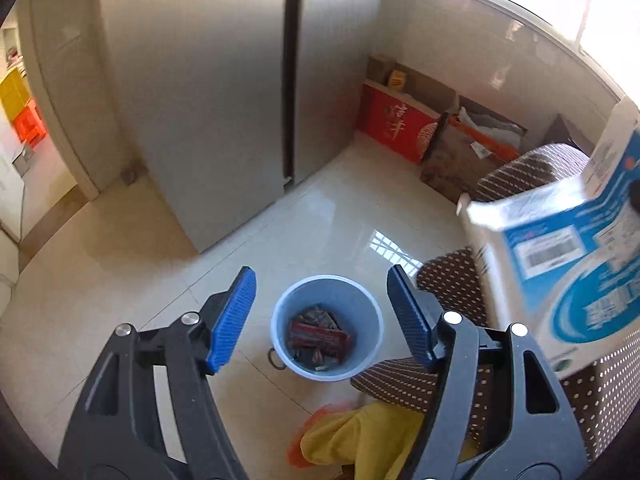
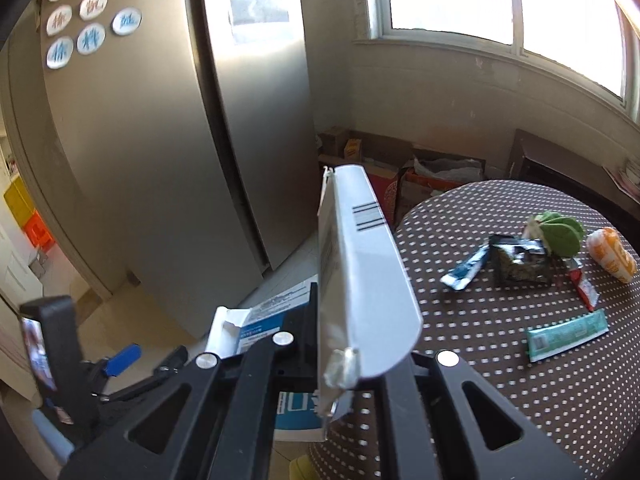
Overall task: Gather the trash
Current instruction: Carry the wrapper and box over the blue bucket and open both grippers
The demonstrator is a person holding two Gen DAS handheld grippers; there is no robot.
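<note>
Trash sits in two places for you: some already in the blue bin [image 1: 327, 327] on the floor, the rest on the dotted counter [image 2: 500, 340] and in your right gripper.

In your left wrist view, the left gripper [image 1: 322, 320] is released, its blue pads spread wide with nothing between them. The bin shows straight through that gap, at 12 o'clock from the gripper and lower down. Inside it lie a dark red wrapper [image 1: 320, 338] and some brownish scraps; what they are exactly is too blurred to tell. At 3 o'clock from the bin, the white and blue carton [image 1: 568, 264] hangs tilted above the counter's edge.

In your right wrist view, the right gripper [image 2: 320, 364] is clenched on that same carton [image 2: 360, 272], which juts out edge-on toward 12 o'clock with its torn end near the camera. The fingertips themselves are hidden behind it.

To the carton's right, at about 2 o'clock, the remaining litter lies on the counter, well apart from the gripper: a blue and white wrapper [image 2: 466, 268], a dark foil packet [image 2: 520, 264], a green leafy scrap [image 2: 560, 236], a small red sachet [image 2: 584, 290], an orange and white wrapper [image 2: 612, 254], and, nearer you, a teal stick pack [image 2: 566, 334].
</note>
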